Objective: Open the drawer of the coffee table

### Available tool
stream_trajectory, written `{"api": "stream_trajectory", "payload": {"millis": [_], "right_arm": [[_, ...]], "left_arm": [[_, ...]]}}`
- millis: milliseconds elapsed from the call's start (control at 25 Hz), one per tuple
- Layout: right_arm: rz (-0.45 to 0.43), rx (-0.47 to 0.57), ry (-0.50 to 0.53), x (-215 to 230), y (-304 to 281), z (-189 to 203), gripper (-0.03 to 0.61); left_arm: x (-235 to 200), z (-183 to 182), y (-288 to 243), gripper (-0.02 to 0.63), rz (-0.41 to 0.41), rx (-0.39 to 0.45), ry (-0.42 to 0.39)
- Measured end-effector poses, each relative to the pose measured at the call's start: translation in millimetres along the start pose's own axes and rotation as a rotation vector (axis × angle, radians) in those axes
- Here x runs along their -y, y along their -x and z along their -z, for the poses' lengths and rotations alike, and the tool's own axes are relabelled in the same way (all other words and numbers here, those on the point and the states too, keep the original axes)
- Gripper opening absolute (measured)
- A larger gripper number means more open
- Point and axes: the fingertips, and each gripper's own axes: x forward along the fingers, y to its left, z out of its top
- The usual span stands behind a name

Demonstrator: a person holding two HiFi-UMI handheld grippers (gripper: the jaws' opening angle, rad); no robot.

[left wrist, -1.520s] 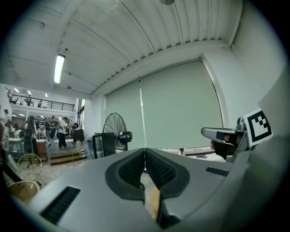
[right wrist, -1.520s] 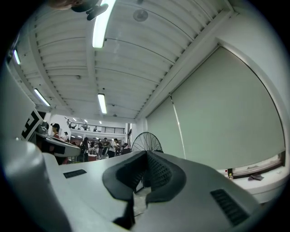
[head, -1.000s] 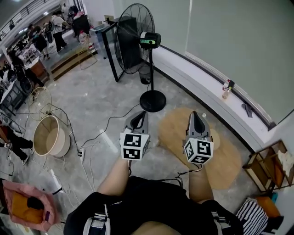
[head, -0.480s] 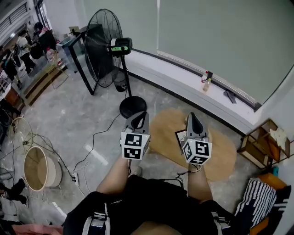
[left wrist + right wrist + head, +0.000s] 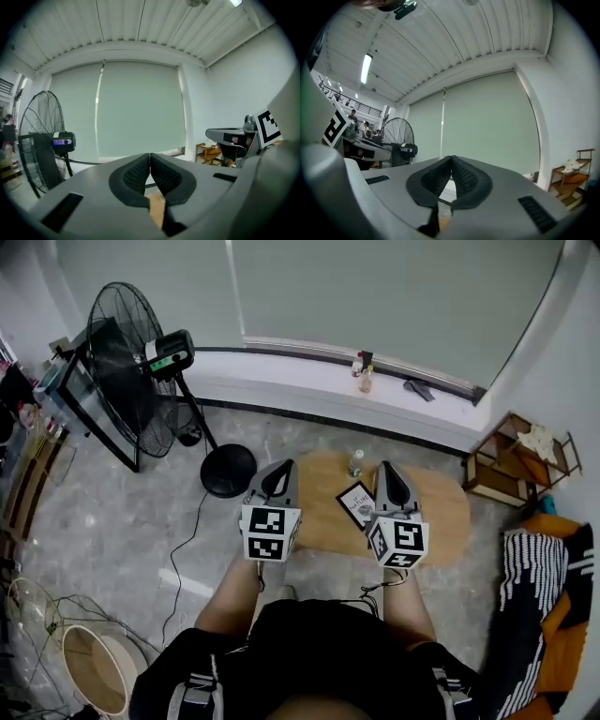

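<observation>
Head view: my left tool [image 5: 284, 465] and right tool [image 5: 388, 466] hang side by side at frame center above the oval wooden worktop [image 5: 441, 512], which carries a small bottle [image 5: 355, 463] and a card [image 5: 357, 503], its drawer out of sight from above. Left gripper view: ribbed pads [image 5: 136, 174] meet with nothing between them, a standing fan [image 5: 42, 140] at left. Right gripper view: pads [image 5: 465, 178] likewise pressed together, empty, facing a blind-covered window [image 5: 487, 126].

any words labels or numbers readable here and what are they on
Nothing can be read outright.
Dark printed card on the oval wooden coffee table: white print, too small.
Green strip on the black pedestal fan: blurred.
Left gripper and right gripper: square marker patterns only, no words.
</observation>
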Motion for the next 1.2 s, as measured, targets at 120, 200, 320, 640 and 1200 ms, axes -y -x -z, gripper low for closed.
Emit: {"api": "stream_trajectory", "payload": {"millis": [120, 200, 320, 640, 1200], "right_arm": [[0.068, -0.031, 0.022, 1.8, -2.0, 10.3, 0.016], [0.123, -0.048, 0.027, 4.8, -1.8, 17.7, 0.015], [0.210, -0.068, 0.029, 9.3, -0.7, 30.0, 0.015], [0.339, -0.066, 0.022, 8.1, 18.5, 37.0, 0.015], [0.321, -0.049, -0.005, -2.6, 118.0, 33.0, 0.016]], "left_arm": [[-0.8, 8.4, -21.3, 0.021, 0.091, -0.015, -0.004], [1.9, 12.6, -33.4, 0.021, 0.154, -0.020, -0.013], [7.7, 19.0, -45.7, 0.021, 0.244, -0.018, -0.047], [23.3, 31.1, -53.6, 0.021, 0.378, -0.022, -0.058], [54.1, 39.4, 29.1, 0.021, 0.297, -0.027, -0.054]]}}
